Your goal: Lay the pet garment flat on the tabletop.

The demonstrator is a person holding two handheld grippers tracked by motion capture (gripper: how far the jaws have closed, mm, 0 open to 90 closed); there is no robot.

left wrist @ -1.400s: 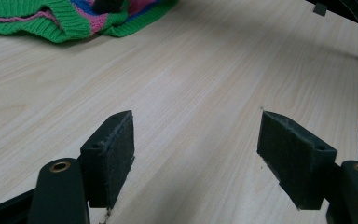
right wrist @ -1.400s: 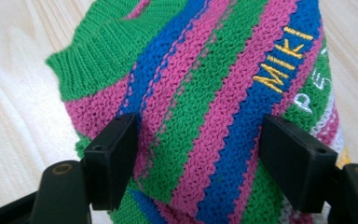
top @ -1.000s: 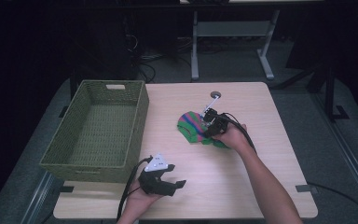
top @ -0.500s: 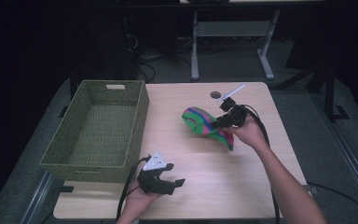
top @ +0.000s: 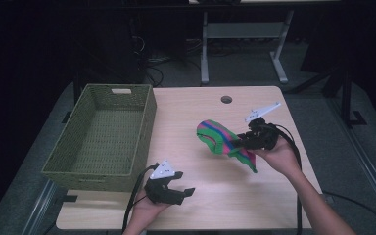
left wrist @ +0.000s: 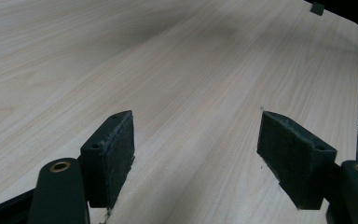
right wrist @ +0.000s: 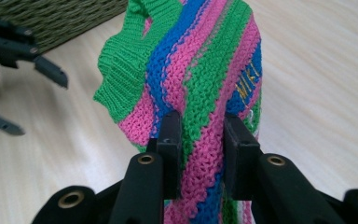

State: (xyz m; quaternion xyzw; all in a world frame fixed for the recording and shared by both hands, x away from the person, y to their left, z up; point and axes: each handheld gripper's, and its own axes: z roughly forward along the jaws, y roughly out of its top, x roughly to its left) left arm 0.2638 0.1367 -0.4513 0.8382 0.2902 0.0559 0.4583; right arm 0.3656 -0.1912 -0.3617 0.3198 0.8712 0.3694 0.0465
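Right of frame centre, your right gripper (top: 241, 142) pinches the striped knit sock (top: 215, 137); your left gripper (top: 180, 192) stands spread, lower centre.

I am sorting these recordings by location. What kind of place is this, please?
Probably a lab or workshop, not a home. A plain light wooden table with a cable hole stands on grey carpet, a metal-legged bench and loose cables lie behind, and the surroundings are dark.
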